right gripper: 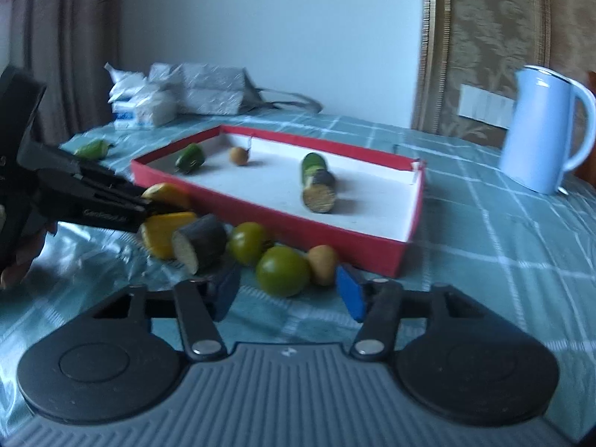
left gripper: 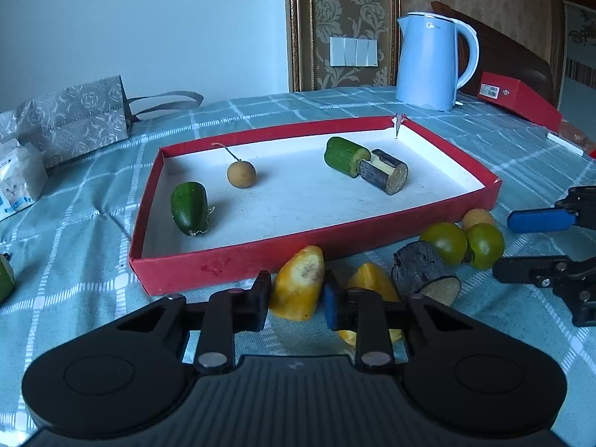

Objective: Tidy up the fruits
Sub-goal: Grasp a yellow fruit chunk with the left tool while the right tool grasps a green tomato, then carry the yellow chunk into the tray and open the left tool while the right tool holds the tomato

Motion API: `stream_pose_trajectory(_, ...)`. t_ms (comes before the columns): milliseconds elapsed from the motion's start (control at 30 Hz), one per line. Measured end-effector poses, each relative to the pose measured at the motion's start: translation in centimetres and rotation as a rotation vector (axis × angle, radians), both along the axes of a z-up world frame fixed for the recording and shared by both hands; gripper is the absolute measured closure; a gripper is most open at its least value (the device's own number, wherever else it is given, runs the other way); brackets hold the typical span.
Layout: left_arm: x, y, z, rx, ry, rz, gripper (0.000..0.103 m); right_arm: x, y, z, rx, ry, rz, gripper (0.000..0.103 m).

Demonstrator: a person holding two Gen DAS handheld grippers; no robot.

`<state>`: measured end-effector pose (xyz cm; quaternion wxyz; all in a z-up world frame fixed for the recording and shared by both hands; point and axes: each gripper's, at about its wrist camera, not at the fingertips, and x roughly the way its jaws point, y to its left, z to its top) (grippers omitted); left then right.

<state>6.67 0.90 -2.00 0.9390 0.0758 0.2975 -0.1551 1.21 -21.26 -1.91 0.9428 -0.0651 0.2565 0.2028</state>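
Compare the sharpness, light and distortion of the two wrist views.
Left wrist view: sharp, with a cool blue cast; the red tray and its fruit read crisply, and the fisheye bows the tray's edges. Right wrist view: soft and smeared throughout, so the green fruit and blue kettle lack clean edges; the tablecloth shows pale sheen.

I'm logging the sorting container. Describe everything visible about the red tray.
The red tray is a shallow rectangular box, seemingly cardboard, red outside and white inside, lying flat and open on the checked tablecloth. Its far corner is torn. Inside lie two green pieces, a round brown fruit with a stem, and a dark cut piece. Yellow and green fruits crowd its near wall.
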Motion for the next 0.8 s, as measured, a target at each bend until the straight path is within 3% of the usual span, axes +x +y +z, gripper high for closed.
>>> stream_pose_trajectory(100,0.0,0.1,0.0,-0.006,0.002,0.000,0.076,0.3,0.7,-0.2,-0.016,0.017,0.019,0.052)
stream_pose_trajectory(167,0.0,0.2,0.0,-0.009,0.001,0.002,0.076,0.7,1.1,-0.4,-0.028,0.035,0.026,0.058)
stream_pose_trajectory(667,-0.9,1.5,0.0,-0.058,0.003,0.044,0.079,2.0,3.3,-1.0,-0.107,0.027,0.029,0.058)
stream_pose_trajectory(800,-0.9,1.7,0.0,-0.072,0.007,0.048,0.079,1.9,3.7,-1.1,-0.119,0.020,0.011,0.065)
